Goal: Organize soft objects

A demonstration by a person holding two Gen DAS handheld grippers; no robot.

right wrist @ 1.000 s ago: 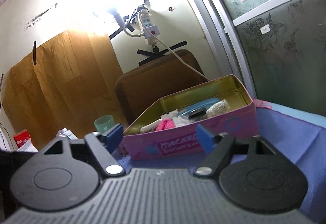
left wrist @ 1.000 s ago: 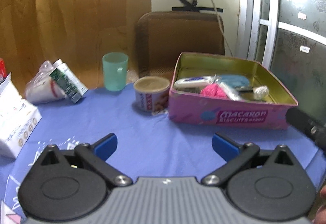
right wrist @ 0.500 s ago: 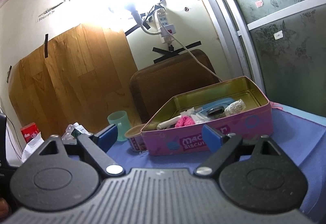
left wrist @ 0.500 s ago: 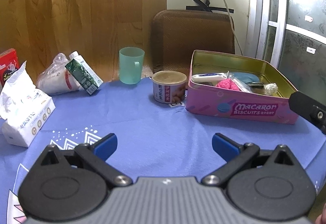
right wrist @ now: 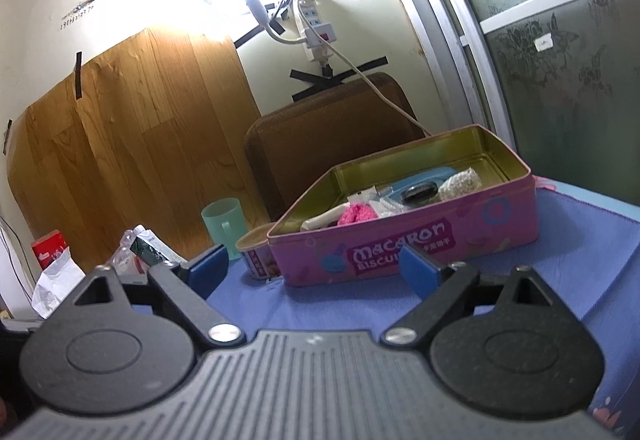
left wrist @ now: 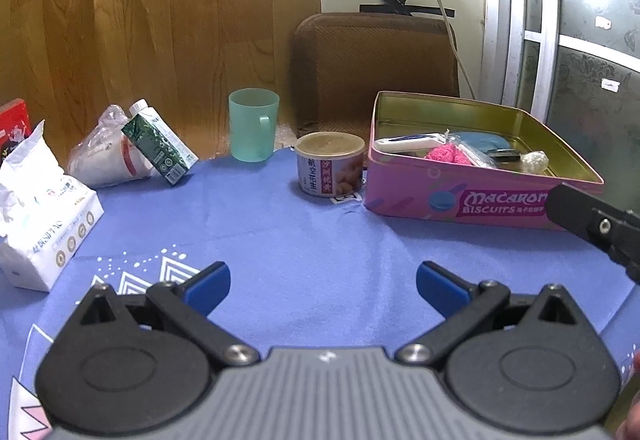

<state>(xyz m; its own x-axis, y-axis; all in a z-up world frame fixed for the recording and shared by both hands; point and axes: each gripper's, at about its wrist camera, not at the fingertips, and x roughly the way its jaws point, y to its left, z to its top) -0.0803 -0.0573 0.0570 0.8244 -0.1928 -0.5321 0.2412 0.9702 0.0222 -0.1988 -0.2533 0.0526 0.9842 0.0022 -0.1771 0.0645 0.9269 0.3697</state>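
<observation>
I log 2 tools: left gripper (left wrist: pixel 322 286) spread wide, holding nothing, over the blue tablecloth (left wrist: pixel 304 240); right gripper (right wrist: pixel 314 266) likewise wide and empty. Pink biscuit tin (left wrist: pixel 460 196) sits at 2 o'clock, containing a pink fluffy item (left wrist: pixel 444 153). Peanut can (left wrist: pixel 330 164) at 12, green cup (left wrist: pixel 253 124) behind, tissue pack (left wrist: pixel 38 216) at 9.

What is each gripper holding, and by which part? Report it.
Nothing is held. The left gripper is open over the blue tablecloth, and the right gripper is open in front of the pink rectangular biscuit tin, touching nothing.
</observation>
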